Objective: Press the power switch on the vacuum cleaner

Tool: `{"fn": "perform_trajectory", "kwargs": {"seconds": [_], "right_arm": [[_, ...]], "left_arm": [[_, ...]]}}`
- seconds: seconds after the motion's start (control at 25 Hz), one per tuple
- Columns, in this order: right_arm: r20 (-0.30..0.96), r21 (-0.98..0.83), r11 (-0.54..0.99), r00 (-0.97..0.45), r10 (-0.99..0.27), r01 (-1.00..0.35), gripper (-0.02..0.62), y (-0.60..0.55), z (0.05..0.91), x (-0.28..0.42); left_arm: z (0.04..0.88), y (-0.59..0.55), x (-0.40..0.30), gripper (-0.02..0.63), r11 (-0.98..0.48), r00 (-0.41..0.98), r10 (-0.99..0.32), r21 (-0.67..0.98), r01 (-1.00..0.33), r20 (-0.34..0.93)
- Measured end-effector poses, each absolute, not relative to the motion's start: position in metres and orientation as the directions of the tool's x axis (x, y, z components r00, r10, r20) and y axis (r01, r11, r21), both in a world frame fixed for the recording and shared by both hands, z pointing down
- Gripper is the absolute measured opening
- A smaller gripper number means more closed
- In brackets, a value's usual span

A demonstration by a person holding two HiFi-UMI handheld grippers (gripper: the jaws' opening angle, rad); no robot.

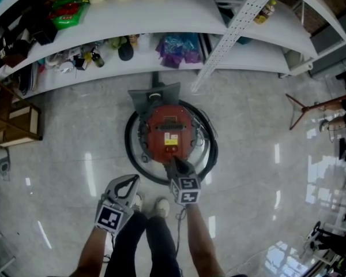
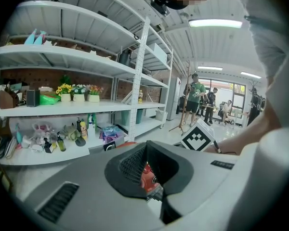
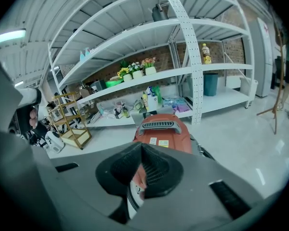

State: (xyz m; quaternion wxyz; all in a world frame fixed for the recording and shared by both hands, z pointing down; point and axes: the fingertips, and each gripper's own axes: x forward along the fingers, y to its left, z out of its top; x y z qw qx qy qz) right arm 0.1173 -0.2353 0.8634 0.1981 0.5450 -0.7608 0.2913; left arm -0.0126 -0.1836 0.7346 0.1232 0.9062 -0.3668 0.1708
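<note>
The red vacuum cleaner (image 1: 168,133) stands on the floor (image 1: 259,154), just in front of the lowest board of the white shelf unit (image 1: 179,10), with its black hose (image 1: 130,152) coiled around it. The right gripper (image 1: 176,166) has its jaws drawn together with nothing held, its tips over the near end of the vacuum cleaner; contact cannot be confirmed. The left gripper (image 1: 127,186) likewise has its jaws together and empty, held over the floor just beside the near-left of the hose, close to the person's shoes (image 1: 160,208).
</note>
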Motion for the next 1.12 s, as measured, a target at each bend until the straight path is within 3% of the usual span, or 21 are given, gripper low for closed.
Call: {"fn": "perform_trajectory", "kwargs": {"seconds": [0.56, 1.12], "right_arm": [[0.551, -0.213, 0.253, -0.33, -0.766, -0.944, 0.011, -0.219, 0.765, 0.13], [0.396, -0.214, 0.246, -0.314, -0.863, -0.945, 0.011, -0.193, 0.625, 0.142]], "left_arm": [[0.66, -0.175, 0.002, 0.008, -0.71, 0.678, -0.638, 0.062, -0.701, 0.365], [0.583, -0.172, 0.011, 0.008, -0.703, 0.673, -0.67, 0.026, -0.711, 0.312]]}}
